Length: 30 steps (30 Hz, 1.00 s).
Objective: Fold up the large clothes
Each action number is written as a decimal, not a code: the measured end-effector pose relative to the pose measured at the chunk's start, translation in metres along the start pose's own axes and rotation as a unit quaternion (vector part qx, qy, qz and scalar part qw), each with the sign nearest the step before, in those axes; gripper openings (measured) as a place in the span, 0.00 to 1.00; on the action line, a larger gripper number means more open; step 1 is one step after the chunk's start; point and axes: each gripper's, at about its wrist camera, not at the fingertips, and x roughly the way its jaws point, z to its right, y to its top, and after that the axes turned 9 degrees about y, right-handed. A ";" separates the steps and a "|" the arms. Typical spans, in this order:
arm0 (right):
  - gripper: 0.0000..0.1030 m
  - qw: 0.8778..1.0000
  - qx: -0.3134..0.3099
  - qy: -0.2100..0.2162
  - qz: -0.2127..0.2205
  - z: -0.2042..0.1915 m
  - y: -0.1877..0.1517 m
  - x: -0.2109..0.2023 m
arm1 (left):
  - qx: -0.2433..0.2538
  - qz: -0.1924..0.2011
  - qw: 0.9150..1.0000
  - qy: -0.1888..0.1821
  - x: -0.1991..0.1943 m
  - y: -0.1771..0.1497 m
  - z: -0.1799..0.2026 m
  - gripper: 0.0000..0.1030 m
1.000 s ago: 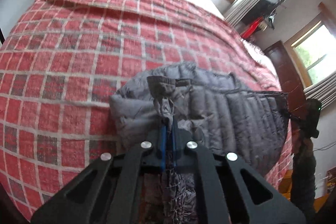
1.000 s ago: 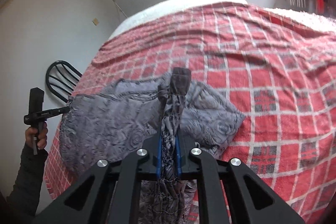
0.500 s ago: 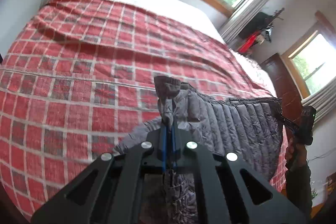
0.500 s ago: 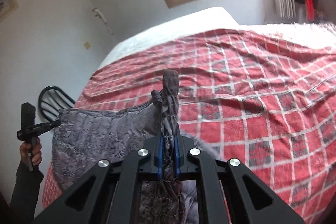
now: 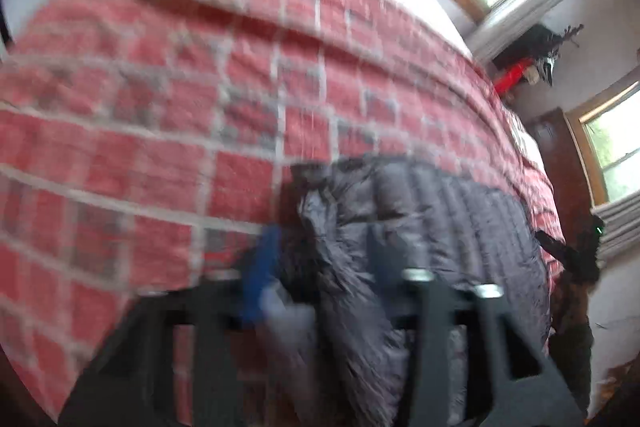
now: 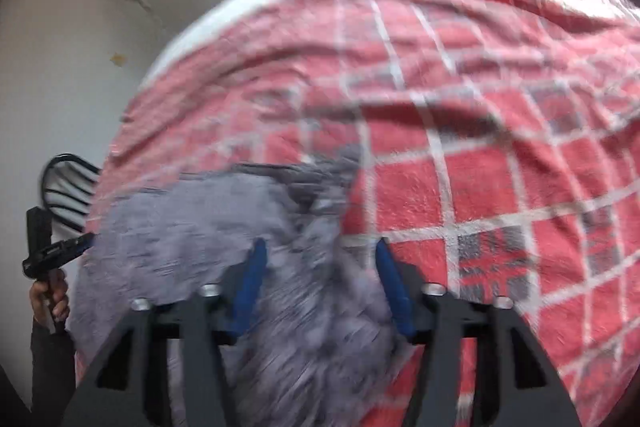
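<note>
Between the spread blue fingers [image 6: 256, 267] of the right gripper [image 6: 320, 263], loose grey cloth of the jacket [image 6: 192, 227] lies slack, pinched by nothing. Across the bed, the left gripper [image 5: 320, 259] is spread as well, with the jacket's dark quilted side [image 5: 440, 219] bunched between its jaws, though blur hides any contact. From the right gripper the jacket runs out toward nine o'clock along the near edge of the red checked blanket [image 6: 500, 187]; from the left it runs toward three o'clock. Its long axis thus joins the two grippers, each equally near its own end, so I judge the next fold must cross that line. Half a second ago both grippers were clamped on raised folds of cloth; now both have let go and the jacket has dropped flat.
</note>
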 end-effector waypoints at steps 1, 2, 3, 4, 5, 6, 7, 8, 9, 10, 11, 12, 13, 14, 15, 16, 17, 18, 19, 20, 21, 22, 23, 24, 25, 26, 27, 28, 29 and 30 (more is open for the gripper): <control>0.57 1.000 -0.014 0.004 0.008 -0.011 -0.004 -0.013 | 0.005 0.007 1.000 -0.014 -0.010 -0.002 0.005 0.52; 0.57 1.000 -0.014 0.004 0.008 -0.011 -0.004 -0.013 | 0.018 0.009 0.999 -0.040 -0.024 -0.007 0.014 0.52; 0.55 0.999 -0.032 0.025 0.008 -0.026 -0.014 -0.025 | 0.030 0.009 0.998 -0.060 -0.033 -0.013 0.023 0.52; 0.55 0.998 -0.045 0.035 0.006 -0.037 -0.023 -0.032 | 0.052 0.005 0.996 -0.079 -0.040 -0.023 0.037 0.52; 0.54 0.998 -0.053 0.039 0.002 -0.044 -0.030 -0.033 | 0.068 -0.003 0.993 -0.095 -0.040 -0.032 0.048 0.52; 0.53 0.997 -0.067 0.042 -0.017 -0.056 -0.048 -0.027 | 0.073 -0.014 0.992 -0.102 -0.036 -0.037 0.055 0.52; 0.50 0.997 -0.067 0.042 -0.017 -0.056 -0.048 -0.027 | 0.077 -0.029 0.992 -0.097 -0.025 -0.044 0.060 0.52; 0.48 0.997 -0.068 0.034 -0.026 -0.057 -0.053 -0.020 | 0.078 -0.041 0.993 -0.076 -0.011 -0.048 0.061 0.50; 0.48 0.997 -0.065 0.017 -0.039 -0.054 -0.059 -0.008 | 0.074 -0.055 0.994 -0.054 0.003 -0.052 0.058 0.48; 0.47 0.997 -0.060 0.009 -0.046 -0.050 -0.062 0.001 | 0.059 -0.069 0.995 -0.038 0.021 -0.055 0.050 0.43; 0.47 0.997 -0.052 0.007 -0.056 -0.044 -0.064 0.011 | 0.051 -0.072 0.995 -0.037 0.030 -0.058 0.045 0.41; 0.47 0.997 -0.045 0.011 -0.059 -0.041 -0.064 0.016 | 0.050 -0.072 0.995 -0.037 0.032 -0.058 0.043 0.41; 0.47 0.998 -0.036 0.012 -0.058 -0.037 -0.064 0.019 | 0.046 -0.073 0.996 -0.036 0.030 -0.058 0.043 0.41; 0.47 0.998 -0.036 0.004 -0.060 -0.040 -0.064 0.016 | 0.044 -0.076 0.996 -0.034 0.025 -0.057 0.044 0.42; 0.47 0.997 -0.039 0.000 -0.060 -0.042 -0.064 0.013 | 0.044 -0.075 0.995 -0.040 0.013 -0.056 0.045 0.42; 0.47 0.997 -0.047 -0.002 -0.056 -0.051 -0.065 0.002 | 0.047 -0.068 0.995 -0.050 0.000 -0.055 0.046 0.45; 0.47 0.998 -0.053 0.007 -0.045 -0.058 -0.069 -0.011 | 0.059 -0.057 0.995 -0.064 -0.018 -0.059 0.050 0.48; 0.47 0.997 -0.059 0.018 -0.036 -0.065 -0.072 -0.025 | 0.073 -0.050 0.993 -0.078 -0.034 -0.067 0.056 0.49; 0.47 0.997 -0.068 0.034 -0.027 -0.075 -0.083 -0.043 | 0.081 -0.049 0.991 -0.089 -0.044 -0.076 0.058 0.53; 0.47 0.996 -0.076 0.038 -0.025 -0.081 -0.089 -0.049 | 0.088 -0.052 0.990 -0.099 -0.050 -0.085 0.060 0.55; 0.46 0.995 -0.085 0.034 -0.028 -0.084 -0.098 -0.052 | 0.094 -0.067 0.988 -0.099 -0.046 -0.096 0.061 0.55; 0.45 0.995 -0.091 0.022 -0.038 -0.086 -0.108 -0.048 | 0.093 -0.078 0.988 -0.094 -0.039 -0.103 0.056 0.55; 0.43 0.995 -0.093 0.009 -0.047 -0.084 -0.116 -0.041 | 0.091 -0.089 0.989 -0.076 -0.026 -0.109 0.052 0.53; 0.42 0.994 -0.093 -0.006 -0.056 -0.080 -0.121 -0.032 | 0.088 -0.094 0.989 -0.072 -0.018 -0.113 0.048 0.50; 0.42 0.994 -0.089 -0.013 -0.063 -0.073 -0.125 -0.020 | 0.076 -0.101 0.989 -0.076 -0.006 -0.113 0.041 0.48; 0.42 0.994 -0.082 -0.011 -0.066 -0.067 -0.125 -0.012 | 0.064 -0.105 0.989 -0.084 -0.001 -0.113 0.036 0.48; 0.43 0.995 -0.074 -0.012 -0.067 -0.066 -0.125 -0.007 | 0.056 -0.106 0.989 -0.090 -0.003 -0.111 0.033 0.48; 0.44 0.995 -0.075 -0.018 -0.068 -0.068 -0.124 -0.008 | 0.052 -0.104 0.989 -0.095 -0.010 -0.109 0.031 0.53; 0.47 0.994 -0.079 -0.023 -0.067 -0.073 -0.124 -0.013 | 0.050 -0.100 0.989 -0.101 -0.018 -0.108 0.029 0.65; 0.55 0.994 -0.085 -0.025 -0.063 -0.078 -0.124 -0.019 | 0.047 -0.090 0.989 -0.111 -0.035 -0.106 0.024 0.70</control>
